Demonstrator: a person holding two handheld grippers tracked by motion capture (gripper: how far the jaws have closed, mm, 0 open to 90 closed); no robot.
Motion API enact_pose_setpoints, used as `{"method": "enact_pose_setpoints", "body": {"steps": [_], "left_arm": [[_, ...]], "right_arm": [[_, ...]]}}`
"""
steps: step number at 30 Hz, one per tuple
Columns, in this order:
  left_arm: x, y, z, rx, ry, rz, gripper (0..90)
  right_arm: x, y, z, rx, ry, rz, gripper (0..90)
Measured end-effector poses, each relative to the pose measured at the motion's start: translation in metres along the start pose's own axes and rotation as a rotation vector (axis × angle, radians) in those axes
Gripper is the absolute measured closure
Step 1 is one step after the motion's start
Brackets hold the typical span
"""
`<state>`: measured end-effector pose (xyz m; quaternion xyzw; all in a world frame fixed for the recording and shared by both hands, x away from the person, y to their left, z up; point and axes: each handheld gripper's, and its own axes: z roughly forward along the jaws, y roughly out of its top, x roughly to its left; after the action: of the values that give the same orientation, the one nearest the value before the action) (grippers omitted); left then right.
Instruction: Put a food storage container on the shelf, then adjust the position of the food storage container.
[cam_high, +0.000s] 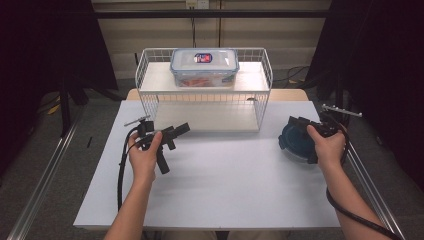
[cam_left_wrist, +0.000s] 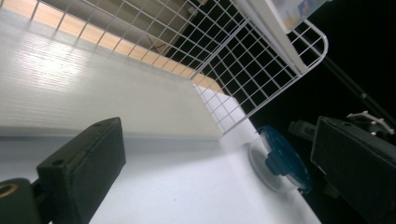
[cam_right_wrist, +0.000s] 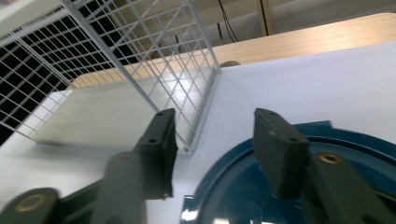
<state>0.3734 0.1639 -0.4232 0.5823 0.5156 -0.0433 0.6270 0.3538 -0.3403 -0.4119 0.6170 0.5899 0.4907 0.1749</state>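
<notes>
1. The right tool (cam_high: 303, 125) is held open over a round container with a blue lid (cam_high: 295, 141); the jaws are seen spread above the lid's near rim, gripping nothing.
2. The container is found at the table's (cam_high: 215, 190) right edge, just right of the wire rack (cam_high: 205, 95).
3. The left tool (cam_high: 175, 132) is held open and empty, well apart from it.
4. A lidded box (cam_high: 204, 66) is set on the rack's top shelf.
5. Open room is left across the table's middle; little is left toward the right edge.
</notes>
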Motion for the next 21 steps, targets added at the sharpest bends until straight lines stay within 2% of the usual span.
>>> {"method": "enact_pose_setpoints", "body": {"steps": [1,2,4,7,10,12,14,15,18,21], "left_arm": [[0.000,0.000,0.000,-0.003,0.004,0.002,2.9],[0.001,0.000,0.000,0.003,-0.002,0.002,2.9],[0.001,0.000,0.000,0.004,0.015,0.009,2.9],[0.002,0.000,0.001,0.006,-0.015,0.005,2.9],[0.001,0.000,0.002,0.002,-0.003,0.006,2.9],[0.001,0.000,0.002,0.001,-0.016,0.006,2.9],[0.001,0.000,0.001,0.000,-0.003,0.014,2.9],[0.001,0.000,0.001,-0.005,-0.012,0.012,2.9],[0.001,0.001,0.000,-0.004,-0.011,0.012,2.9],[0.002,0.001,0.000,-0.004,-0.006,0.009,2.9]], "right_arm": [[-0.001,0.000,-0.001,0.014,0.000,0.012,58.5],[-0.002,0.001,0.000,0.019,-0.004,0.007,61.2],[-0.005,0.001,0.000,0.028,-0.008,-0.007,65.8],[-0.009,0.003,0.001,0.045,-0.021,-0.022,70.7],[-0.013,0.004,0.000,0.056,-0.030,-0.017,77.5],[-0.017,0.005,0.001,0.062,-0.042,-0.020,78.7],[-0.020,0.007,0.001,0.071,-0.049,-0.023,83.8],[-0.022,0.008,0.001,0.074,-0.055,-0.024,85.9],[-0.027,0.011,0.001,0.091,-0.079,-0.025,90.0],[-0.034,0.013,0.001,0.105,-0.107,-0.049,90.0]]}}
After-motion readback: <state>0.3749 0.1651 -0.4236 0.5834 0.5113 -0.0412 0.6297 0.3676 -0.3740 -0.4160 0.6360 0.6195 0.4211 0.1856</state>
